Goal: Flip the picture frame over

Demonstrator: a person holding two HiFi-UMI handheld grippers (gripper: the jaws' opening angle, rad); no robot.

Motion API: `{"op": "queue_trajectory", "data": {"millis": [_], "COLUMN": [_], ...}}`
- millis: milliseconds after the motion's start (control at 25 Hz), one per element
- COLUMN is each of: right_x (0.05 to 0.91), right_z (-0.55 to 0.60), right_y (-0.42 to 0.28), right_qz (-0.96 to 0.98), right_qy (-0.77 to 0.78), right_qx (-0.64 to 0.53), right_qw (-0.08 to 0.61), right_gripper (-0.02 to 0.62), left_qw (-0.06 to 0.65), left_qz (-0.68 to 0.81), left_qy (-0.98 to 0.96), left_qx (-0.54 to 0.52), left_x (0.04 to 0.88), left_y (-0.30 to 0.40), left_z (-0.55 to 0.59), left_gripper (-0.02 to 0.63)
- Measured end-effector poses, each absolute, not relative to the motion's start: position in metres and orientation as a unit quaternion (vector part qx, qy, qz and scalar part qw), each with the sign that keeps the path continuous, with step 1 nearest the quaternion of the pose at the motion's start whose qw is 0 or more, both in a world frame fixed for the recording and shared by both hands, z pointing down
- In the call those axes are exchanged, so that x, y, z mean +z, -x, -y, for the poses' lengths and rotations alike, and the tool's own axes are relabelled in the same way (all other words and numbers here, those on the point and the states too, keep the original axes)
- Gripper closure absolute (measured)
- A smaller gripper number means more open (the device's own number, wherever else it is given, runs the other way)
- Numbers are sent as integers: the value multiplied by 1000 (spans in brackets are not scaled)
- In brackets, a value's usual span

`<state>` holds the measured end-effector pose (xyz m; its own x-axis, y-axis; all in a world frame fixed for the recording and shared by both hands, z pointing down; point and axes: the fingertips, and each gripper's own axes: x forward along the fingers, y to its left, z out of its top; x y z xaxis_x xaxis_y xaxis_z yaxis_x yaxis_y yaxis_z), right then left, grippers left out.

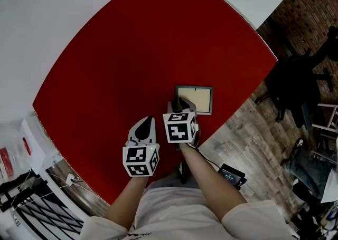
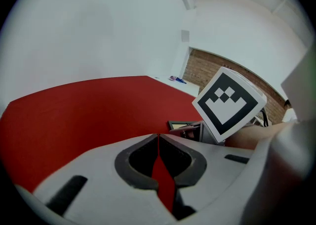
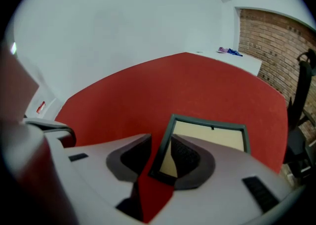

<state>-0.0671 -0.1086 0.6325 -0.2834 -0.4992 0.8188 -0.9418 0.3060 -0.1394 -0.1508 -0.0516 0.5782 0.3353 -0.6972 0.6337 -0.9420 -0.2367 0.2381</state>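
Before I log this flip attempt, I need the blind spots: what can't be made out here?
Near-left corner of the picture frame: head view, covered by the right tool.
Frame's near edge: right gripper view, behind that tool's jaw.
Most of the frame: left gripper view, behind the right tool's marker cube.

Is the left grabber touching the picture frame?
Apart. The head view shows bare red table between the left gripper and the picture frame.
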Motion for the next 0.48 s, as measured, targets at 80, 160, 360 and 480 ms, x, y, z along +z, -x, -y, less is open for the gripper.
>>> {"op": "queue_trajectory", "data": {"millis": [80, 160, 360, 480], "right_x": [637, 640, 643, 643], "right_z": [111, 112, 114, 113], "right_y": [68, 68, 68, 71], "right_qz": [728, 723, 717, 714], "right_qy": [-493, -492, -494, -499], "right_qx": [324, 325, 311, 322], "right_qw": [350, 360, 382, 371], "right_gripper": [474, 474, 516, 531], "left_qw": [303, 304, 309, 311], "left_qz": [542, 543, 545, 546], "left_qy": [-758, -757, -754, -753], "left_qx": [202, 200, 198, 196], "left_x": [579, 578, 581, 582], "left_y": [154, 157, 162, 166], "left_z": [52, 52, 53, 53], "left_gripper": [598, 599, 598, 598]}}
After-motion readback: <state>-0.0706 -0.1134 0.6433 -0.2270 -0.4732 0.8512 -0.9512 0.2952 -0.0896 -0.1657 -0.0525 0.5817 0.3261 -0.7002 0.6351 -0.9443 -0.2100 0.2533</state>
